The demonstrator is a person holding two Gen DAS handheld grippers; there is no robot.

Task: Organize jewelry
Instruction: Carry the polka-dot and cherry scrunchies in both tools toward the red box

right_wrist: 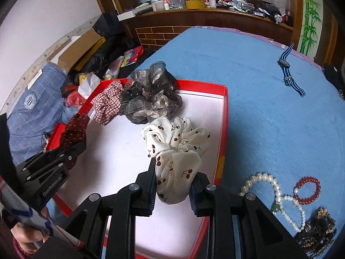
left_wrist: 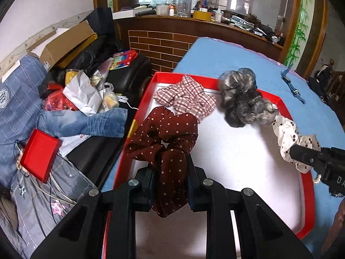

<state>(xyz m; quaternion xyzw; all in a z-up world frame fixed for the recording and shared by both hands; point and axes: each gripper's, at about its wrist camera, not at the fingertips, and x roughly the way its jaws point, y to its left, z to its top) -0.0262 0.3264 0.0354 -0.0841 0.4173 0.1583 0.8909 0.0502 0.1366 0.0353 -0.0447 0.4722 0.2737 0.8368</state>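
Note:
A red tray [left_wrist: 286,108] with a white floor lies on the blue cloth [right_wrist: 258,118]. My left gripper [left_wrist: 169,166] is shut on a dark red polka-dot scrunchie [left_wrist: 163,129] low over the tray's left side. My right gripper [right_wrist: 174,172] is shut on a white cherry-print scrunchie [right_wrist: 176,138] that rests on the tray floor near its right rim. A red-checked scrunchie [left_wrist: 185,99] and a grey sheer scrunchie [left_wrist: 241,101] lie at the tray's far end. In the right wrist view, the left gripper [right_wrist: 75,149] is at the tray's left edge.
A pearl necklace [right_wrist: 278,194], a red bead bracelet [right_wrist: 306,191] and a dark ornate piece [right_wrist: 317,231] lie on the cloth right of the tray. A striped watch [right_wrist: 289,73] lies farther back. Left of the table are clothes, bags and a small red box [left_wrist: 39,155].

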